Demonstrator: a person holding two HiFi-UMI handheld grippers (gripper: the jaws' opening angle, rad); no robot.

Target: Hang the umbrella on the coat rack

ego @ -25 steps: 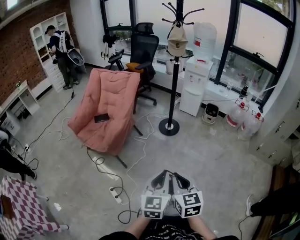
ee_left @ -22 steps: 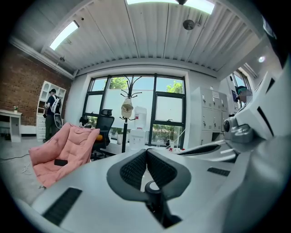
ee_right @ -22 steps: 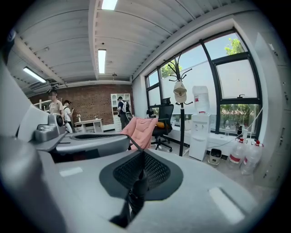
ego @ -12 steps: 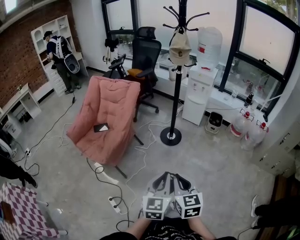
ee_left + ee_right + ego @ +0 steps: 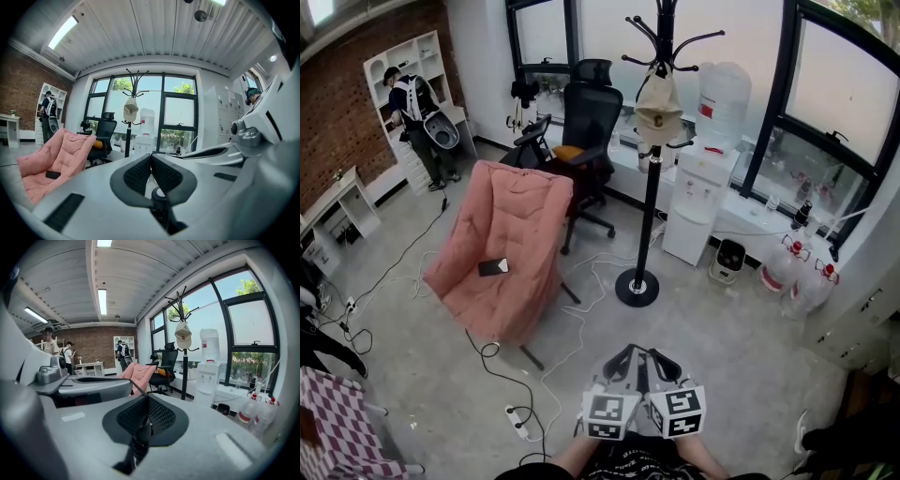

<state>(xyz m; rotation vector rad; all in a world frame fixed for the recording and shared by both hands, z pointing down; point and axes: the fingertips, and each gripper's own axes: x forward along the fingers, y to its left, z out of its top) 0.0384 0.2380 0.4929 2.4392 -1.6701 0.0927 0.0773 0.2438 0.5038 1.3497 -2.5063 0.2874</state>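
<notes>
The black coat rack (image 5: 652, 187) stands ahead on its round base, with a beige cap (image 5: 659, 103) hanging from one hook. The rack also shows in the left gripper view (image 5: 127, 136) and the right gripper view (image 5: 184, 376). No umbrella is in view. Low in the head view, my left gripper (image 5: 623, 349) and right gripper (image 5: 653, 351) are held side by side, pointing at the rack. Both are shut, left gripper (image 5: 150, 157) and right gripper (image 5: 146, 397). A thin dark line runs up-left from the right tips; I cannot tell what it is.
A pink padded chair (image 5: 511, 244) with a black phone (image 5: 494, 267) on it stands left of the rack. Behind are a black office chair (image 5: 586, 112), a water dispenser (image 5: 698, 197) and water jugs (image 5: 797, 272). Cables and a power strip (image 5: 517, 422) lie on the floor. A person (image 5: 412, 103) stands by the shelves.
The view has come closer to the coat rack and pink chair; the rack's base sits lower in the frame. Both grippers stay together, shut, in the same place in the view.
</notes>
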